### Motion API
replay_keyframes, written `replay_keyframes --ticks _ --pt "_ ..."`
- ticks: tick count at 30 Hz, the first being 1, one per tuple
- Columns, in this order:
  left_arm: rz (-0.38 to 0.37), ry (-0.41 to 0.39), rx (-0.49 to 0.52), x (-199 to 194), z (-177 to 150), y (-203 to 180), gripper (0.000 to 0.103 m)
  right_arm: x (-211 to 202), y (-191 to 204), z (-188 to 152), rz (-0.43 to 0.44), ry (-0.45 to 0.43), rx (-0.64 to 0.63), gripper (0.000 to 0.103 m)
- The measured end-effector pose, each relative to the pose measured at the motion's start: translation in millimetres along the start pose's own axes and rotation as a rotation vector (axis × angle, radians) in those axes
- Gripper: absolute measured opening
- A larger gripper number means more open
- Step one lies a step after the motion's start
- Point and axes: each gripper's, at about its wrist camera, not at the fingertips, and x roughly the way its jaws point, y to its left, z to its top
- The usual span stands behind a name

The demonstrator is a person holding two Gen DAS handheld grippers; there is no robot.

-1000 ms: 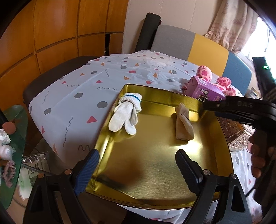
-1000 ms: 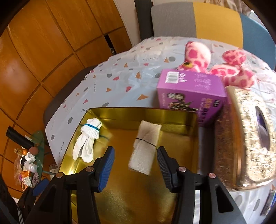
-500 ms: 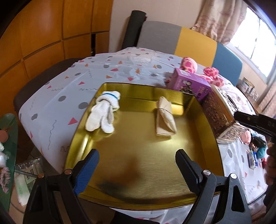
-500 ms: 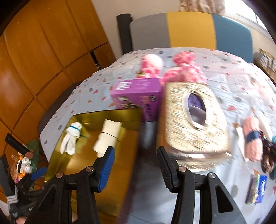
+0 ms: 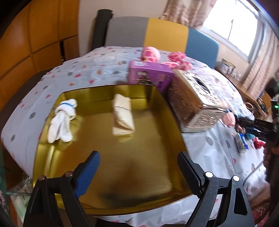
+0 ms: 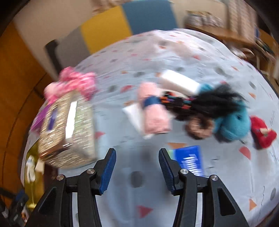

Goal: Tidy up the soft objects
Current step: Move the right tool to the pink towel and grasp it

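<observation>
I am working in a lived-in home, likely a dining or living room. A table under a patterned tablecloth [image 5: 97,69] fills the middle of both views. Behind it, at the top centre, sits a sofa back [image 5: 157,36] in grey, yellow and blue. Wood wall panels [image 5: 34,43] run down the left edge, and curtains [image 5: 184,12] frame a bright window [image 5: 233,26] at upper right. A glittery tissue box [image 5: 195,103] sits right of centre.

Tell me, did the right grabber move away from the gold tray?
Yes. The right gripper was over the gold tray; now the tray sits at that view's far left edge, and the empty jaws hang over the tablecloth, near the pink roll.
</observation>
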Motion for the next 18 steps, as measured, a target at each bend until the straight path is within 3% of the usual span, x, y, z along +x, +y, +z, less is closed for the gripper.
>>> replay_keyframes --ticks 7,18 --pt "-0.068 0.028 0.114 6 -1 -42 0.09 17 -32 20 -0.007 0.005 0.097 0.051" --pt "-0.141 0.082 0.223 17 -13 -85 0.09 55 -16 52 -0.06 0.0 -0.024 0.051"
